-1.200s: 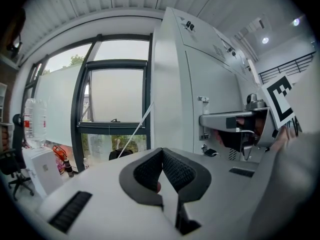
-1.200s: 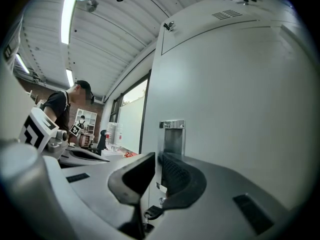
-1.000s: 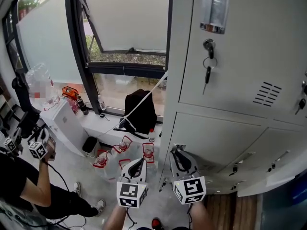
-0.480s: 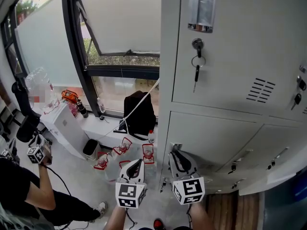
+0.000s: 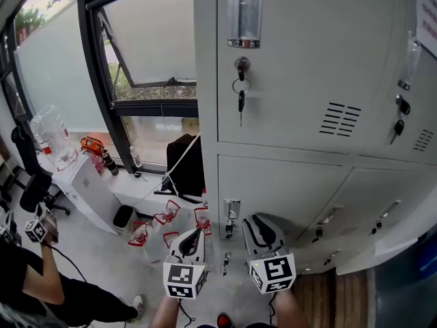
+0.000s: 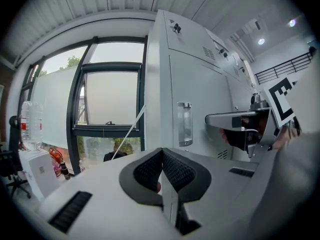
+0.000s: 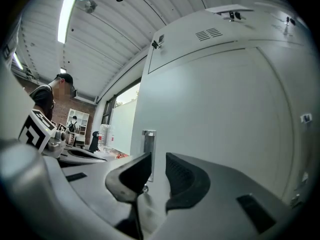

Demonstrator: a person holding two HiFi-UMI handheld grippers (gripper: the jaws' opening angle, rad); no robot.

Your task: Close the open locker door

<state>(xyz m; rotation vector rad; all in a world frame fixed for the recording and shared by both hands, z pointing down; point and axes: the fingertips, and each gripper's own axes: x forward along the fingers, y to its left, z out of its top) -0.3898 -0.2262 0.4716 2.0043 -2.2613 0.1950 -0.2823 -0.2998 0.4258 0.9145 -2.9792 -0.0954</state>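
A bank of pale grey lockers fills the right of the head view. The lower left locker door [image 5: 293, 190] looks flush with its frame, with a recessed metal handle [image 5: 232, 209] at its left edge. My right gripper [image 5: 257, 225] points at this door just right of the handle. Its jaws are opening, with a narrow gap and nothing between them [image 7: 158, 168]; the handle [image 7: 149, 151] shows past the left jaw. My left gripper [image 5: 194, 234] hangs left of the lockers, shut and holding nothing [image 6: 161, 160].
The upper door has a handle [image 5: 244, 12] and a hanging key [image 5: 240, 91]. By the window stands a black bag [image 5: 183, 159]. Red-capped bottles [image 5: 167, 217] stand on the floor. A person [image 5: 31, 279] sits at far left. A pale panel edge [image 5: 386, 251] juts out at lower right.
The head view has swung right, so the lockers sit further left. The handle, earlier covered by the right gripper's tips, now shows to their left. The person at left has shifted down.
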